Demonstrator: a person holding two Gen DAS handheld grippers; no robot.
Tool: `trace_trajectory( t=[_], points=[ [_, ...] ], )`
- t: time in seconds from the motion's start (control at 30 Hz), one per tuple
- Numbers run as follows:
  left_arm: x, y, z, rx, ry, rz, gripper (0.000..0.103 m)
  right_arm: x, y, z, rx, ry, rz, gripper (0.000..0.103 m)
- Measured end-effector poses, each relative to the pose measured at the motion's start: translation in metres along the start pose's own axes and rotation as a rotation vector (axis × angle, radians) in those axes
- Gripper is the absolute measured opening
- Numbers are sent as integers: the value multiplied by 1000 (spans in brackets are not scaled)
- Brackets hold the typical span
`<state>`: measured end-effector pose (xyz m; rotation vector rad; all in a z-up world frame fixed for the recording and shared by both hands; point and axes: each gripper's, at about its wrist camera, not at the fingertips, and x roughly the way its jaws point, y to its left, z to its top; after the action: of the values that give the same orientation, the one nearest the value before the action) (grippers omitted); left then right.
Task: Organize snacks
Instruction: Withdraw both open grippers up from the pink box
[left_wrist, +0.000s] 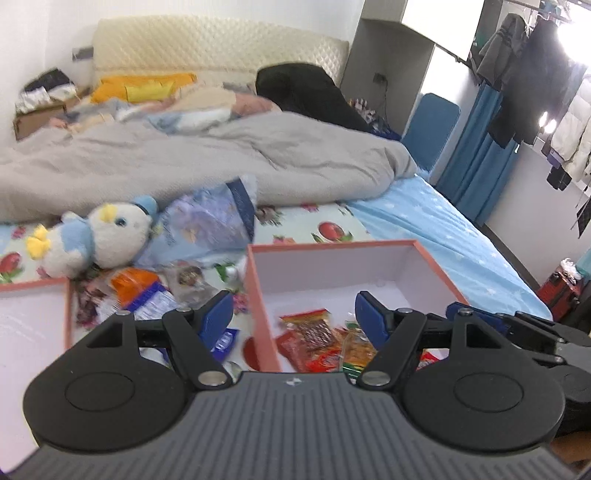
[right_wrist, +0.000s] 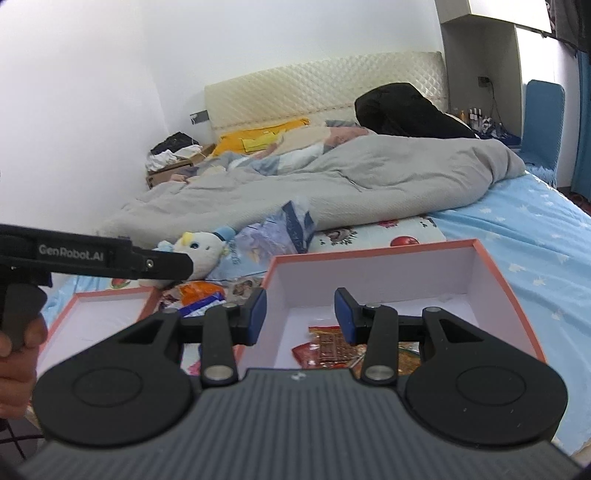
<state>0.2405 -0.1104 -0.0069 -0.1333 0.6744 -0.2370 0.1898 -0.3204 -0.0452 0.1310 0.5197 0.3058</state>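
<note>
We hold both grippers over the snacks on the bed: a heap of red and orange foil snack packets (left_wrist: 317, 341) already lies in the near corner of the open salmon-edged cardboard box with a white inside (left_wrist: 413, 266), while a loose pile of orange, blue and clear wrappers (left_wrist: 147, 291) waits on the sheet just left of it. The right gripper (right_wrist: 300, 314) hangs above the box with its blue-padded fingers (right_wrist: 258, 314) apart and nothing between them; the left gripper (left_wrist: 293, 317) stands wider, also empty, its left finger over the loose pile and its right finger over the box. We judge a packet has just gone into the box and the step in hand is the swing toward the next one. That move, as we read it, calls for lowering a gripper onto the pile and closing on one thin, slippery wrapper without dragging its neighbours along.

A second salmon-edged shallow tray (right_wrist: 110, 314), perhaps the lid, lies empty to the left of the pile. Beyond it rest a blue and white plush duck (left_wrist: 99, 236) and a crumpled blue plastic bag (left_wrist: 210, 221). All of it sits on a fruit-print sheet (left_wrist: 325, 221) over a light blue star-patterned bed cover (left_wrist: 443, 229), with a rumpled grey duvet (left_wrist: 184, 158) behind, a quilted cream headboard (left_wrist: 221, 40), blue curtains (left_wrist: 476, 147) and hanging coats by a bright window
</note>
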Motion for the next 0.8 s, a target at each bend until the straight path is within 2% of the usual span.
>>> trace_trajectory(
  t=[0.3, 0.8],
  points=[
    [-35, 29, -21, -29, -22, 49, 77, -8, 39, -7, -51, -7, 38, 43],
    [-80, 84, -67, -130, -9, 86, 77, -19, 97, -41, -75, 61, 96, 43]
  ],
)
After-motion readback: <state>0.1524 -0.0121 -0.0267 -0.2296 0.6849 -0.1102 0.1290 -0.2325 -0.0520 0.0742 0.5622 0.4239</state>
